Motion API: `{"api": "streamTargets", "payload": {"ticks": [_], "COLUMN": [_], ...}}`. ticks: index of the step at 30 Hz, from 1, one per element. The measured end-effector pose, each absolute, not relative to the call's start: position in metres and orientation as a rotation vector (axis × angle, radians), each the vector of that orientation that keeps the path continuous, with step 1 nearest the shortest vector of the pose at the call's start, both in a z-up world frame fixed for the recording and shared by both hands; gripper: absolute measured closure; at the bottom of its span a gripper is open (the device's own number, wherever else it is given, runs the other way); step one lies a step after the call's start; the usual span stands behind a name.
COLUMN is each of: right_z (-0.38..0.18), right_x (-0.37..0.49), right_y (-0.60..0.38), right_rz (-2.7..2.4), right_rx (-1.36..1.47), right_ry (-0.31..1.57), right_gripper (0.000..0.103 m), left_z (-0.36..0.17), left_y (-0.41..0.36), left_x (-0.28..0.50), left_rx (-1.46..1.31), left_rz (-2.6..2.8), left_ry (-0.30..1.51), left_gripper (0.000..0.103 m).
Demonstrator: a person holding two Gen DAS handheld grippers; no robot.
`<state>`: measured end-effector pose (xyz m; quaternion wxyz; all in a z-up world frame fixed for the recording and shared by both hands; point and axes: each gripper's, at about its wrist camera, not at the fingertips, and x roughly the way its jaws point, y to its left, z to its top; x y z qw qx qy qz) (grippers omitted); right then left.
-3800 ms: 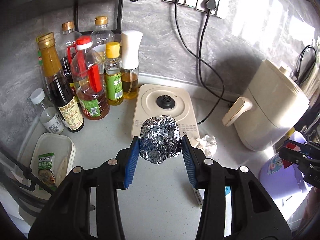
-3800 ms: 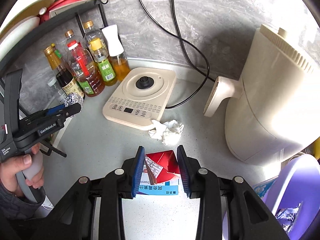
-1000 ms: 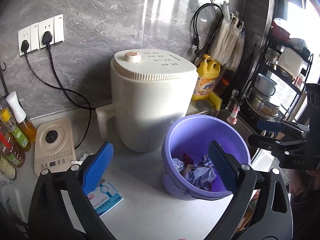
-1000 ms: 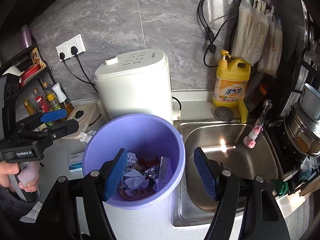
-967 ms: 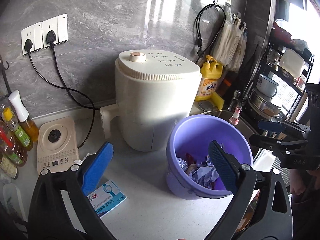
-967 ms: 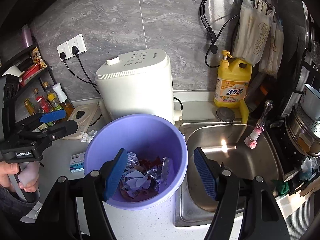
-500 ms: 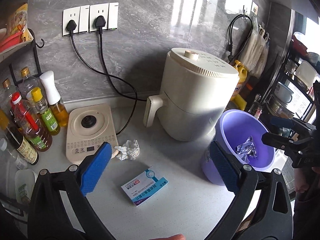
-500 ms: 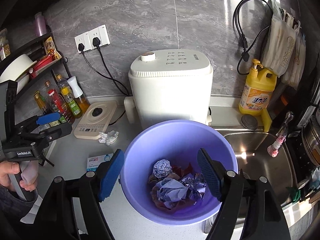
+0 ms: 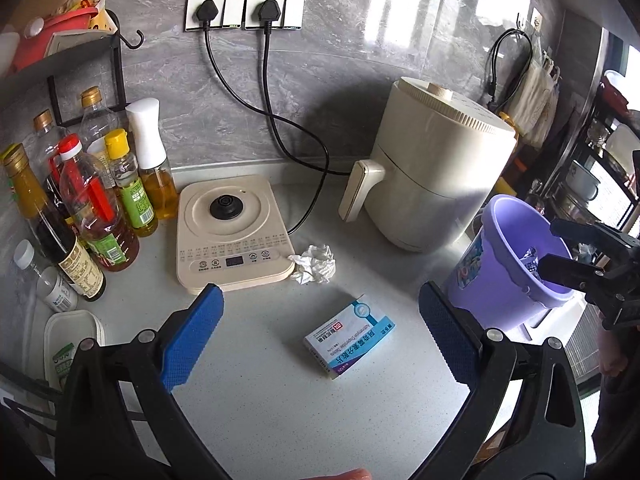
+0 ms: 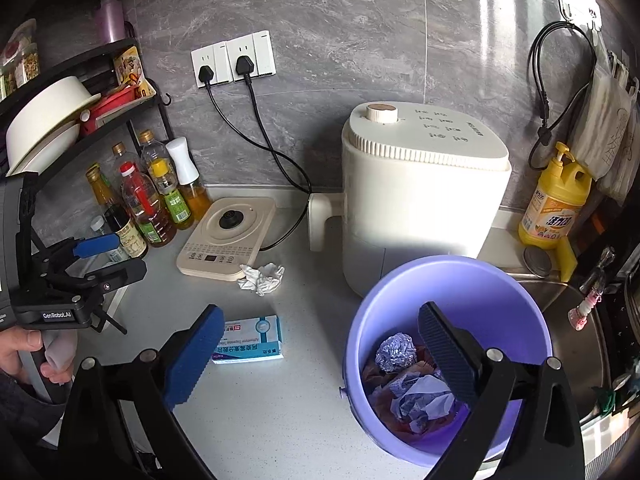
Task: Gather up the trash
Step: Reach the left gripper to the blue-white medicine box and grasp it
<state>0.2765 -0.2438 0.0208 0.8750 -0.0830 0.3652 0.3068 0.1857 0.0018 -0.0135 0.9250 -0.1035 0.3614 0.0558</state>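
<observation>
A blue and white box (image 9: 349, 336) (image 10: 250, 339) lies flat on the grey counter. A crumpled white tissue (image 9: 314, 264) (image 10: 262, 276) sits beyond it, against the cooker's front corner. My left gripper (image 9: 319, 300) is open and empty, above the counter just short of the box. The purple bucket (image 9: 492, 280) (image 10: 452, 261) stands at the right and holds a foil ball (image 10: 396, 352) and crumpled paper. My right gripper (image 10: 320, 316) hovers between box and bucket; its jaws are opening with nothing between them.
A cream air fryer (image 9: 436, 168) stands behind the bucket, and a flat induction cooker (image 9: 230, 232) sits left of it with cords to the wall sockets. Oil and sauce bottles (image 9: 92, 200) crowd the left. A sink (image 10: 572, 320) and yellow soap bottle (image 10: 554, 204) lie right.
Both grippers have swung left, away from the bucket and sink, toward the counter. The box and tissue now sit in front of the left gripper. The right jaws have spread wider.
</observation>
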Motion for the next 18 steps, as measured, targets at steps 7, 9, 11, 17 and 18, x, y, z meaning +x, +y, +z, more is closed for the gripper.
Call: {"api": "streamTargets", "payload": {"ticks": [7, 9, 11, 17, 18], "right_z": [0.006, -0.001, -0.007, -0.030, -0.035], "right_x": [0.263, 0.260, 0.257, 0.252, 0.251], "right_y": [-0.212, -0.201, -0.194, -0.173, -0.171], "right_rz": [0.670, 0.676, 0.684, 0.682, 0.678], "right_rx": [-0.206, -0.223, -0.227, -0.270, -0.278], "right_ry": [0.801, 0.814, 0.827, 0.886, 0.899], "right_gripper": [0.008, 0.008, 0.008, 0.025, 0.027], "left_z": [-0.042, -0.052, -0.063, -0.093, -0.097], "left_y": [0.017, 0.018, 0.018, 0.011, 0.010], "left_x": [0.180, 0.180, 0.182, 0.193, 0.196], "left_rx": [-0.217, -0.212, -0.198, -0.146, -0.136], "left_rz": [0.077, 0.063, 0.048, -0.018, -0.032], "left_ry": [0.786, 0.806, 0.828, 0.889, 0.894], "left_gripper": [0.006, 0.006, 0.006, 0.006, 0.006]}}
